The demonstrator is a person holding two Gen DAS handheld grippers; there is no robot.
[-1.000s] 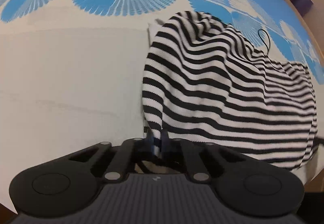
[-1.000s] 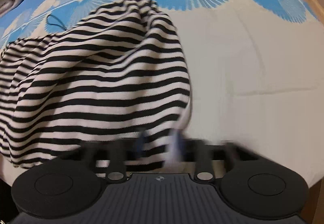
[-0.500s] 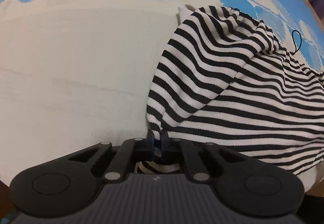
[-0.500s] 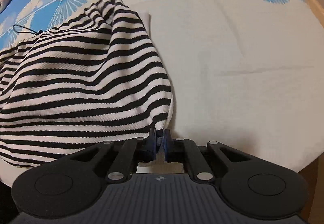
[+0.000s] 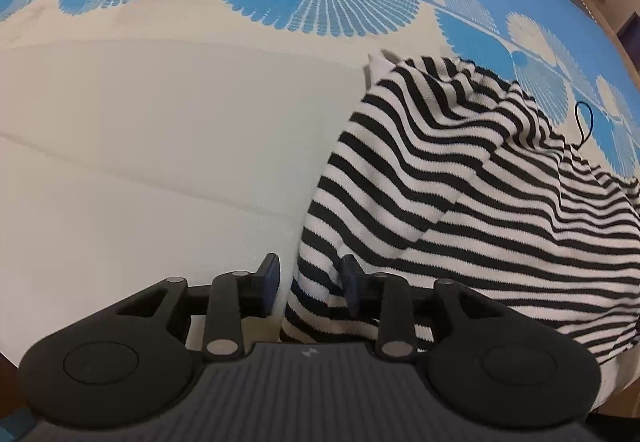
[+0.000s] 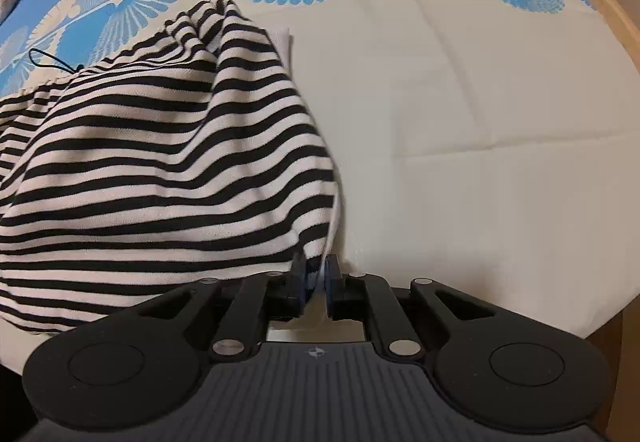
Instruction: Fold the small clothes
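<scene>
Striped garment (image 5: 460,210) — a black-and-white knit — lies bunched on the patterned bed cover (image 5: 160,146), with its near corners at the 2 grippers. The left gripper (image 5: 310,282) has just been opening: its jaws stand clearly apart, the corner of cloth sits loose between them, and only the right-hand pad appears to brush it. The right gripper (image 6: 316,278) has jaws that have just parted slightly, yet a thin edge of the garment (image 6: 160,170) still appears pinched between the blue pads; motion blur there makes the contact hard to confirm.

The step in hand looks like laying down the folded edge. To do it well, both corners should be let go low against the cover, so the fold does not spring back; the grippers should then lift straight off without dragging cloth. The humped middle likely needs smoothing flat.

A thin black cord loop (image 5: 584,122) pokes out at the far edge. No brand, label or readable writing shows — only a small emblem on each gripper body.
</scene>
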